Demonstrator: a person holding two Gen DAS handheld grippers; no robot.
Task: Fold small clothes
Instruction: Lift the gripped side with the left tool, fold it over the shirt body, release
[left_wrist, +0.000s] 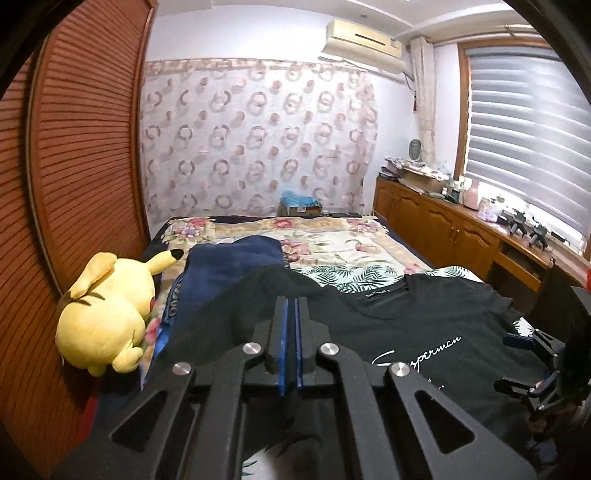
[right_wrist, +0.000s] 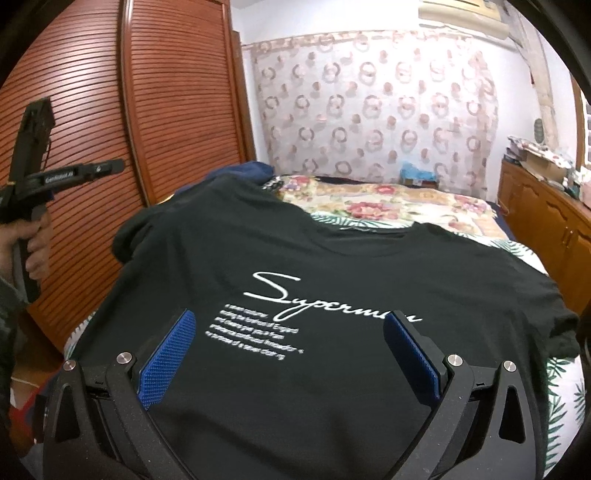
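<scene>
A black T-shirt (right_wrist: 332, 266) with white "Superman" script lies spread front-up on the bed; it also shows in the left wrist view (left_wrist: 424, 332). My left gripper (left_wrist: 291, 302) is shut with nothing between its blue pads, held above the shirt's left shoulder area. In the right wrist view the left gripper's body and the hand holding it show at the left edge, raised off the bed. My right gripper (right_wrist: 291, 317) is open and empty, its blue pads spread above the shirt's lower chest; it shows at the right edge of the left wrist view (left_wrist: 532, 365).
A yellow plush toy (left_wrist: 107, 310) lies at the bed's left edge against the louvred wardrobe doors (left_wrist: 74, 166). A dark blue garment (left_wrist: 225, 266) lies beyond the shirt on the floral bedspread (left_wrist: 332, 240). A wooden cabinet (left_wrist: 461, 229) with clutter runs along the right.
</scene>
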